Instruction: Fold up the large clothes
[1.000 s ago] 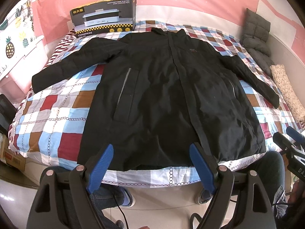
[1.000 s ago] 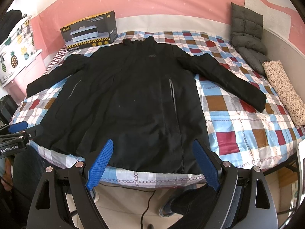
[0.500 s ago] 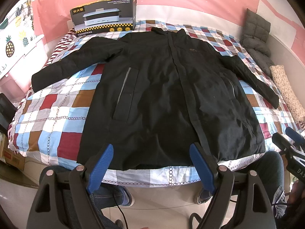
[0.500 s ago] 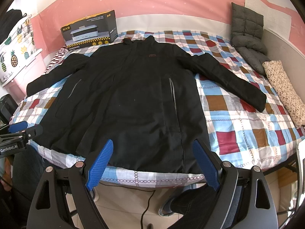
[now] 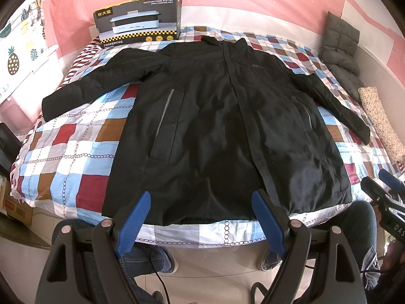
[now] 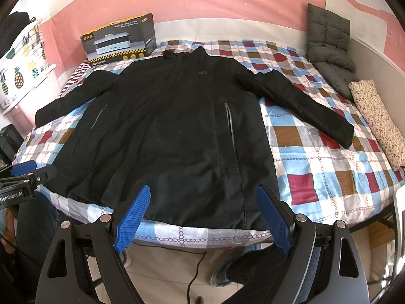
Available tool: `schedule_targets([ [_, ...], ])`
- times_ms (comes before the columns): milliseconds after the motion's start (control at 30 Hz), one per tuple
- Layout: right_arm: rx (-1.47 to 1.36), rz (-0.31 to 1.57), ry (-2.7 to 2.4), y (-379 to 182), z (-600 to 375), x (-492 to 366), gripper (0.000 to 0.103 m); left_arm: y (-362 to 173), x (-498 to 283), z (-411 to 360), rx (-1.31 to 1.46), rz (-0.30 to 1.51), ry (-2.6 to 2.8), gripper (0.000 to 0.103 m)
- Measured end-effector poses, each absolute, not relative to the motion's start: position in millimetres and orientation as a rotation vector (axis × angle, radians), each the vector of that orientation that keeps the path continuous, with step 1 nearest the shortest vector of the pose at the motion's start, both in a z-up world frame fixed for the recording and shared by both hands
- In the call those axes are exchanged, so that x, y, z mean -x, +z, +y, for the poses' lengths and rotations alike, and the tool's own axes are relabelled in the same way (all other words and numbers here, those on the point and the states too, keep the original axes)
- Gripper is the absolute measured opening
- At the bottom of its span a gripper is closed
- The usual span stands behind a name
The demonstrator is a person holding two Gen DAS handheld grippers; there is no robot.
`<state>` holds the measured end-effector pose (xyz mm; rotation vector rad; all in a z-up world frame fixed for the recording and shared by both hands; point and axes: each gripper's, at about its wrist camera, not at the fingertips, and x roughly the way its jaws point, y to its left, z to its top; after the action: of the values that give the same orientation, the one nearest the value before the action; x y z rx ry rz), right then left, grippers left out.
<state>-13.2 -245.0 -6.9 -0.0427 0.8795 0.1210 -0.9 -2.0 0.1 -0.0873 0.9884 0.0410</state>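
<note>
Bed with checked patchwork quilt in red, blue, brown and white [image 5: 63,157] [image 6: 329,167]: ahead of both grippers, filling most of each view. Large black padded jacket with grey pocket zips [image 5: 222,131] [image 6: 177,131]: laid flat, front side up, on quilt; collar at far end, both sleeves spread outward, hem at near edge of bed just ahead of fingertips. Not folded.

Black-and-yellow printed cardboard appliance box [image 5: 138,21] [image 6: 119,39]: far beyond jacket collar, to the left, against pink wall. Grey quilted cushion [image 5: 340,50] [image 6: 329,43]: far right, propped at wall. Speckled beige fabric roll [image 5: 382,124] [image 6: 377,124]: right edge of bed, nearer than cushion.

Left gripper [image 5: 201,224] [image 6: 24,169]: blue-padded fingers spread wide, nothing between them, short of hem and clear of fabric. Right gripper [image 6: 202,223] [image 5: 384,186]: likewise released, empty, short of hem.

Jeans-clad legs and shoes [image 5: 162,258]: below grippers, on tiled floor beside bed.
</note>
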Motion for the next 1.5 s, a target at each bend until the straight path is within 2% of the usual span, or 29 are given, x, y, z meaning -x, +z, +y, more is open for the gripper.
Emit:
schedule_targets([
  [1000,0.051,0.890,0.120,-7.8,-241.2,9.2,0.086,-10.0,8.4,-9.6,0.083,0.992,0.042,0.084],
  [1500,0.082,0.891,0.133,-12.1,-231.4,-26.7,0.086,-23.7,-23.4,25.9,0.128,0.996,0.091,0.084],
])
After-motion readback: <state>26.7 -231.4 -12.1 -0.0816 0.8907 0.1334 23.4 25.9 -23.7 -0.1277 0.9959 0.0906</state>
